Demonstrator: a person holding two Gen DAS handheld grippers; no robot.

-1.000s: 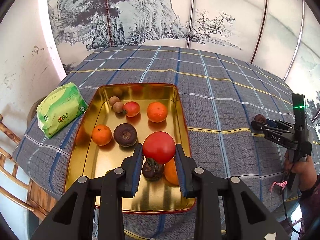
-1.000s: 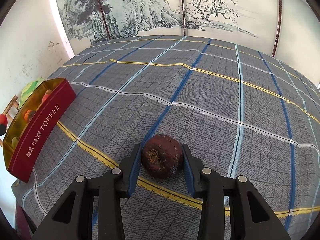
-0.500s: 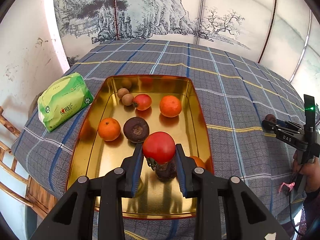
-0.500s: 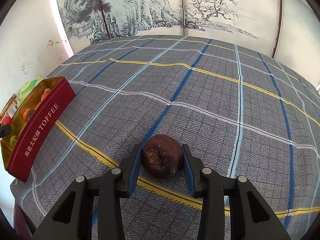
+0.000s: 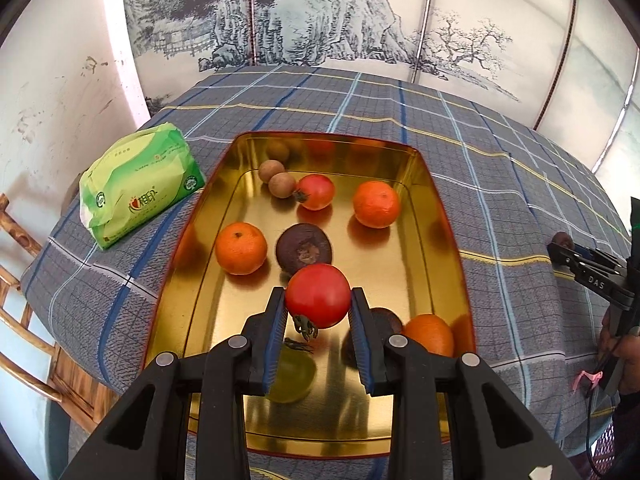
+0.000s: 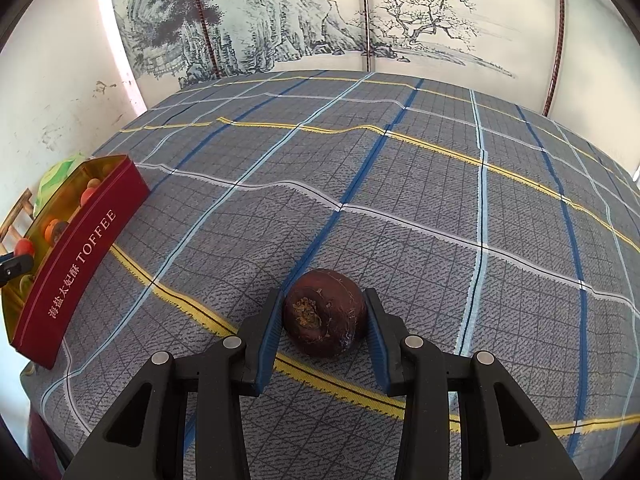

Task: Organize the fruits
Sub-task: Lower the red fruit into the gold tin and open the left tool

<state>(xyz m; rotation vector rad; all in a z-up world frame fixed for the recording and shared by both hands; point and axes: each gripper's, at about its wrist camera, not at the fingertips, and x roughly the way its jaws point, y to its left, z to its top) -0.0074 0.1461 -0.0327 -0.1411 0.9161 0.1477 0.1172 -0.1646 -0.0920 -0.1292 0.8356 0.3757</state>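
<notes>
My left gripper (image 5: 318, 295) is shut on a red tomato (image 5: 320, 306), stem down, held just above the near half of the gold tray (image 5: 384, 272). In the tray lie three oranges (image 5: 241, 247), a smaller tomato (image 5: 316, 191), two small brown round fruits (image 5: 271, 171) and a dark brown fruit (image 5: 304, 249). A second dark fruit (image 5: 384, 326) is half hidden behind my finger. My right gripper (image 6: 324, 309) is shut on another dark brown fruit (image 6: 325, 314) resting on the checked tablecloth (image 6: 400, 200), well to the right of the tray (image 6: 80, 256).
A green tissue pack (image 5: 138, 188) lies left of the tray. A wooden chair (image 5: 16, 280) stands past the table's left edge. The tray's outer wall is red and reads TOFFEE. A painted screen (image 6: 360, 12) stands behind the table. A person's hand (image 5: 624, 344) holds the right gripper.
My left gripper has carried the tomato lower and further in over the tray. The right gripper and its dark fruit have stayed still.
</notes>
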